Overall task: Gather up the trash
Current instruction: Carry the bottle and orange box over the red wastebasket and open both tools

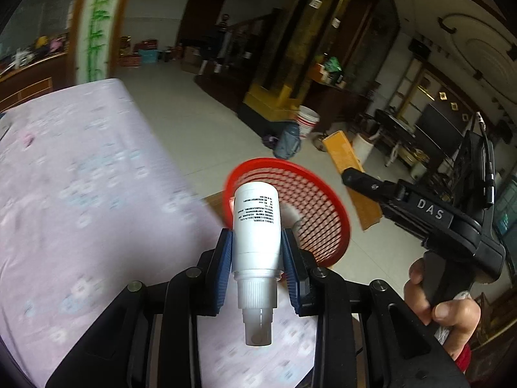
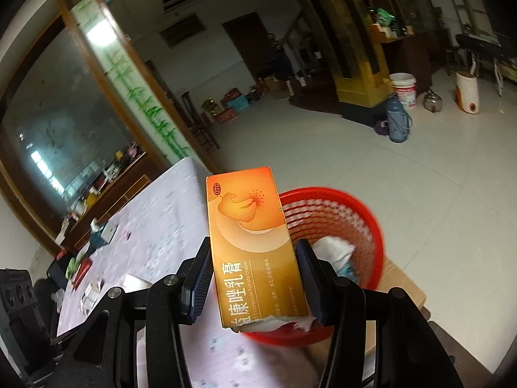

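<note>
Table [image 1: 80, 168], pink floral cloth: the work surface, its edge beside the bin. Red mesh basket [image 2: 358, 226]: set beside the table's edge as the trash bin, crumpled paper already inside. Orange cream carton [image 2: 252, 252]: clamped in the right gripper [image 2: 255, 278], held near the basket's rim, apparently for dropping. White spray bottle [image 1: 257, 226]: pinched nozzle-rearward in the left gripper [image 1: 257, 268], aimed basketward.

A: Where does the left wrist camera look?
B: Forward along its fingers, close above the red basket [image 1: 287, 207], table edge at left.
A: And the right wrist camera?
B: Likewise, near the same red basket [image 2: 336, 245], from its other side. Both views share the basket.
</note>
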A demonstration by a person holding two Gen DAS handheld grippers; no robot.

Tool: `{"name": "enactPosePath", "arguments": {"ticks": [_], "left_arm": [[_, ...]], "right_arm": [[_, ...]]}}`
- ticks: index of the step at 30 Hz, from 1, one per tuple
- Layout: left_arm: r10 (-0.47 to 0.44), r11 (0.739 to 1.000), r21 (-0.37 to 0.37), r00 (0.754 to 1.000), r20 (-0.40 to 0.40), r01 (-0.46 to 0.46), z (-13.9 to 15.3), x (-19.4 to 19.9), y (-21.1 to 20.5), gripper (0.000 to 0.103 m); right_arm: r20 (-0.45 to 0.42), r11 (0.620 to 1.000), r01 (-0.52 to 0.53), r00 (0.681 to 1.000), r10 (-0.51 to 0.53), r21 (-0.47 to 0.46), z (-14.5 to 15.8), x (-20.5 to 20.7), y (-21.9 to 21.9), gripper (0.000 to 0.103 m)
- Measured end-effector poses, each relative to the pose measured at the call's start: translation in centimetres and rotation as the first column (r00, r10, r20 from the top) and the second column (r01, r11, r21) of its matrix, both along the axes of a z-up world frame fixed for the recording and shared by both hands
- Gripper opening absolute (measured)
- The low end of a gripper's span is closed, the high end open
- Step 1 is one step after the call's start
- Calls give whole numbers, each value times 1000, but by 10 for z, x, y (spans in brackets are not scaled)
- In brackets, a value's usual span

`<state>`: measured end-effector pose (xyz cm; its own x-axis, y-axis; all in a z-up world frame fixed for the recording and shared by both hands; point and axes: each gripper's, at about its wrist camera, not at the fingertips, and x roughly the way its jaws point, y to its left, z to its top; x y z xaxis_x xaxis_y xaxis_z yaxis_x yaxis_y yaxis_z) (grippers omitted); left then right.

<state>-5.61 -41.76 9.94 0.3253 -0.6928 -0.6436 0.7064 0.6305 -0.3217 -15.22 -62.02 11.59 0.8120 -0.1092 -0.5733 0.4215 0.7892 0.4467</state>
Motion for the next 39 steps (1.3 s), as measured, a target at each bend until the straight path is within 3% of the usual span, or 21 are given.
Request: {"name": "enactPosePath", "arguments": {"ticks": [6, 14, 29, 39], "left_arm": [[-31, 999, 30, 999, -18, 31, -9, 8, -49, 29], [-32, 996, 80, 999, -10, 32, -26, 10, -78, 29], [-3, 988, 154, 995, 105, -13, -40, 8, -101, 29], [-2, 986, 168, 991, 130, -20, -45, 8, -103, 29]], "right_arm": [[-4, 999, 26, 1000, -26, 40, -7, 2, -31, 55], [-9, 998, 28, 1000, -28, 61, -16, 3, -49, 55], [-68, 996, 31, 997, -25, 83, -37, 16, -61, 55], [-87, 997, 18, 996, -11, 78, -40, 26, -57, 55]]}}
